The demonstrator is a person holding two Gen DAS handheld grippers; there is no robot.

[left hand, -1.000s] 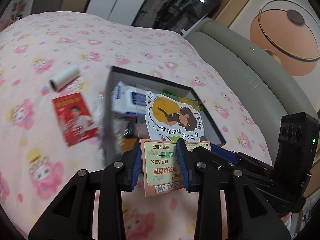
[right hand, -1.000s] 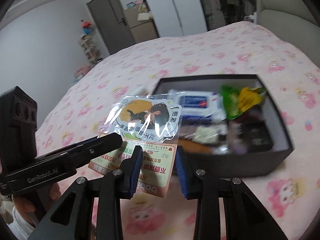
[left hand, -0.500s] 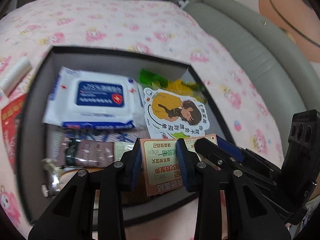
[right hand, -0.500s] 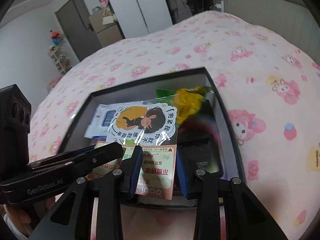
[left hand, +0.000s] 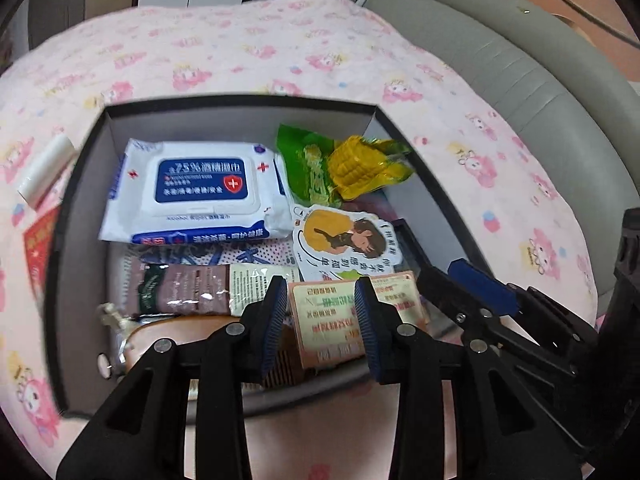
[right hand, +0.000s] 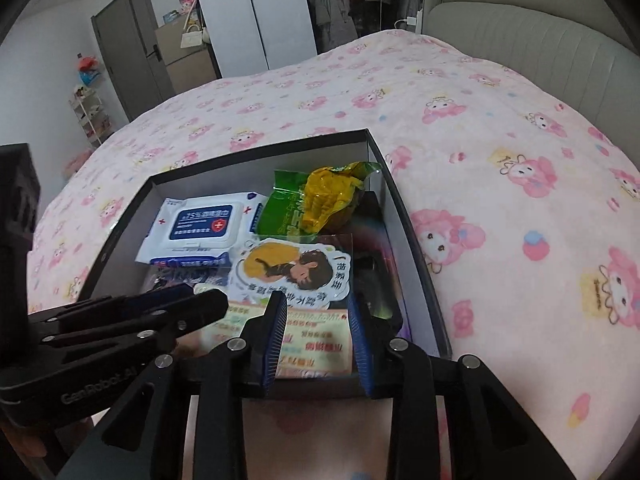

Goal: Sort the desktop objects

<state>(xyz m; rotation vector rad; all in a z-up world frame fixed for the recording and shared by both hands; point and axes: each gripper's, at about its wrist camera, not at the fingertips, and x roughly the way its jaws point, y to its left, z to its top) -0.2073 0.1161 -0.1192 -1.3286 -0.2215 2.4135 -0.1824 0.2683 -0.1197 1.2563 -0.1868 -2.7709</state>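
Observation:
A clear sleeve holds a cartoon sticker (left hand: 344, 236) and a pink-and-yellow card (left hand: 324, 320). It hangs over the near end of an open black box (left hand: 240, 100). My left gripper (left hand: 320, 282) is shut on the card's left part, its fingers a narrow gap apart. My right gripper (right hand: 316, 296) grips the same card (right hand: 312, 340) from the right, below the sticker (right hand: 292, 268). Each gripper's tip shows in the other's view: the right gripper (left hand: 428, 276) and the left gripper (right hand: 216, 302). Both tips touch the card's edges.
The box (right hand: 260, 148) sits on a pink cartoon blanket (right hand: 500, 140) and holds a wipes pack (left hand: 200, 184), a green-yellow corn bag (left hand: 352, 160) and a brown pouch (left hand: 180, 292). A white roll (left hand: 44, 164) and a red card (left hand: 40, 252) lie left of it. A grey headboard (left hand: 520, 60) stands behind.
Both grippers have carried the sleeve together from above the blanket to over the box and lower toward its contents. Their hold on the card looks unchanged.

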